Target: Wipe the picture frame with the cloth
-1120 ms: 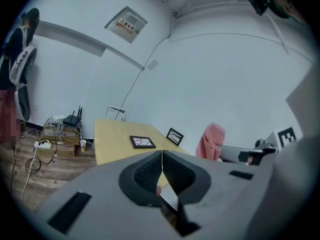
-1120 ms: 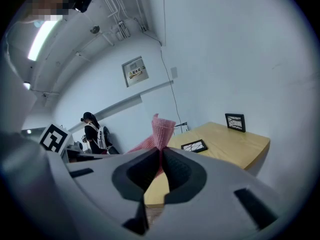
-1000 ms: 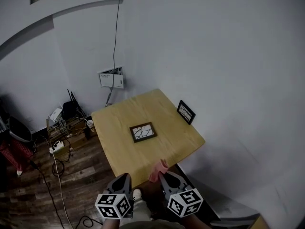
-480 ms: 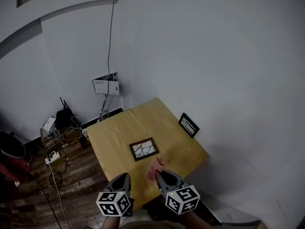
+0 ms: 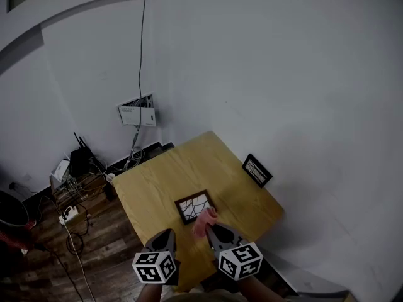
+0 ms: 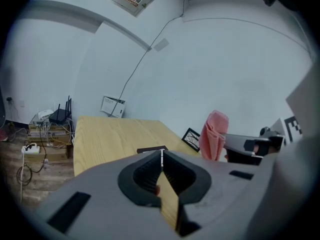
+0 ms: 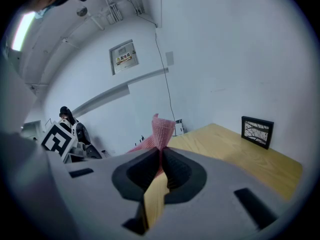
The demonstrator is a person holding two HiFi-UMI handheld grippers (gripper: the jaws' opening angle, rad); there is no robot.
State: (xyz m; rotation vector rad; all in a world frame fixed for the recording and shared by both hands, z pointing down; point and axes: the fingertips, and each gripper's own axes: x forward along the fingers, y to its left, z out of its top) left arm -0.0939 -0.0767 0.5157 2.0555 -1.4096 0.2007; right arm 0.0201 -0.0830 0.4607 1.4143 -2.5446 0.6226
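- The left claw has its jaws pressed together with nothing between them.
- In the head view it sits over the near edge of the desk, beside the right claw and apart from it.
- The right claw is clamped on a pink cloth, which sticks up past the jaw tips in a folded bunch.
- In the left claw view the cloth is seen against the wall, raised clear of the desk top.
- A flat frame lies face up near the middle of the desk, dark-edged, with a pale picture of thin branching lines.
- In the head view the cloth overlaps the near right corner of this frame; whether they touch I cannot tell.
- An upright frame stands at the desk's right edge near the white wall, well apart from the flat one, and shows a similar branch picture.
- The desk is light wood, bare apart from the two frames, with one corner pointing towards the wall.
- A white box hangs on the wall beyond the desk, and a cable runs up from it.
- Left of the desk, routers and a tangle of leads lie on the dark wood floor.
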